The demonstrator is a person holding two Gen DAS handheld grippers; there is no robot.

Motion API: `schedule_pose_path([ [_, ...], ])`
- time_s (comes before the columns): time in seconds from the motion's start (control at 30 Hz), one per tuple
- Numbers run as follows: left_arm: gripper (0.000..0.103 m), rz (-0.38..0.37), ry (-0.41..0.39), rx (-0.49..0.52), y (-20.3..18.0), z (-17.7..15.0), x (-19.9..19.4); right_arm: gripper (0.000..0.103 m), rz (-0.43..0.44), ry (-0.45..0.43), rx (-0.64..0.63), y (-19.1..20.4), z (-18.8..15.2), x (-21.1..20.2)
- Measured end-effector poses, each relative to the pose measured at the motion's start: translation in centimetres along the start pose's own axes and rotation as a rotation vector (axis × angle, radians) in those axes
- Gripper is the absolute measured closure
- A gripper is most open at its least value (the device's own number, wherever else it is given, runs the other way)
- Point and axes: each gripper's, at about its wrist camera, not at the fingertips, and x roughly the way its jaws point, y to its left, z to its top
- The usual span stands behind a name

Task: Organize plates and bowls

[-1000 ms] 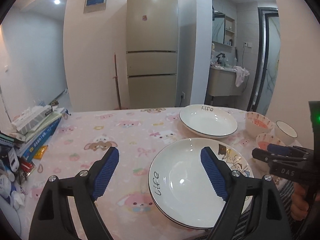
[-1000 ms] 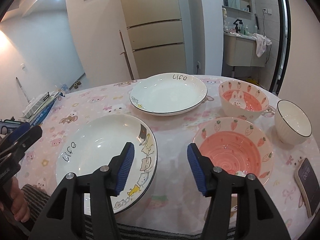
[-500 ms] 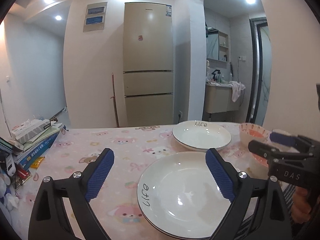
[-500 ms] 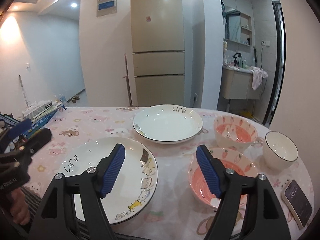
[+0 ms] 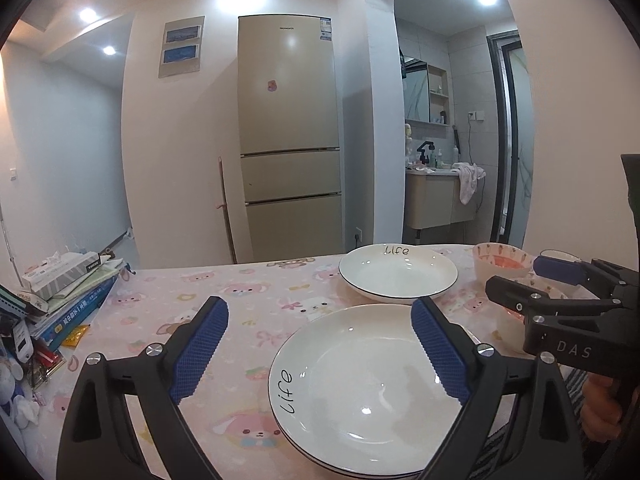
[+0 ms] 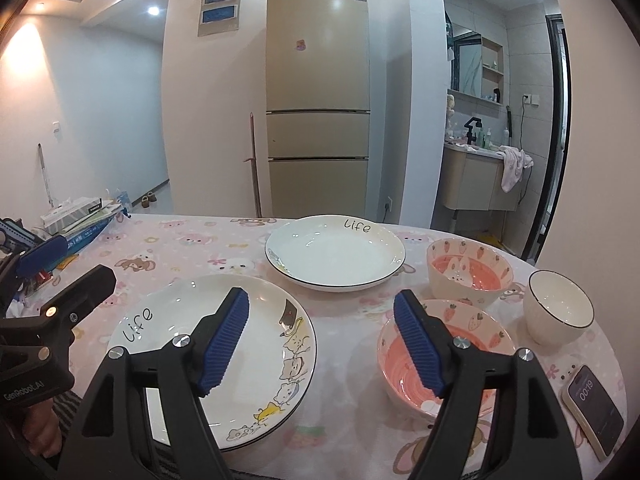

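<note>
On the table (image 6: pixel 224 252) sit two white plates, one near (image 6: pixel 168 336) and one far (image 6: pixel 336 254), two pink bowls (image 6: pixel 468 270) (image 6: pixel 448 364) and one white bowl (image 6: pixel 560 306). The left hand-held gripper (image 5: pixel 320 354) and the right hand-held gripper (image 6: pixel 322 342) both hang wide over them, holding nothing.

1. On the table (image 6: pixel 224 248), the near plate (image 6: pixel 168 328) lies at the near edge, left of centre; a second rim shows under it.
2. The far plate (image 6: pixel 336 252) lies behind it and to its right, toward the far edge, close to it but apart.
3. The near bowl (image 6: pixel 472 328) sits right of the near plate, by the near edge.
4. The far bowl (image 6: pixel 468 272) stands just behind the near bowl.
5. The cup (image 6: pixel 556 308) stands right of both bowls, at the right edge.
6. The phone (image 6: pixel 596 408) lies at the near right corner.
7. The books (image 5: pixel 72 300) are stacked along the left edge.
</note>
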Motion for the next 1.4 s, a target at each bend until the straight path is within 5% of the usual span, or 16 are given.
schedule_pose_path([
  [0.17, 0.000, 0.004, -0.004, 0.004, 0.0, 0.0, -0.2, 0.027, -0.007, -0.023, -0.005, 0.1, 0.0, -0.5],
  [0.6, 0.000, 0.014, -0.028, -0.025, 0.9, 0.5, -0.6, 0.012, -0.025, -0.064, 0.011, -0.2, 0.1, -1.3],
  [1.0, 0.000, 0.066, -0.146, -0.009, 0.9, 1.0, -2.8, 0.002, -0.014, -0.104, 0.030, -0.3, 0.2, -1.7],
  [1.2, 0.000, 0.077, -0.229, -0.016, 0.4, 2.0, -5.4, 0.001, -0.007, -0.177, 0.075, -1.3, 1.0, -3.3],
  [1.4, 0.000, 0.030, -0.213, -0.090, 0.3, 3.3, -6.9, 0.001, -0.042, -0.267, 0.038, -0.9, 2.3, -5.8],
])
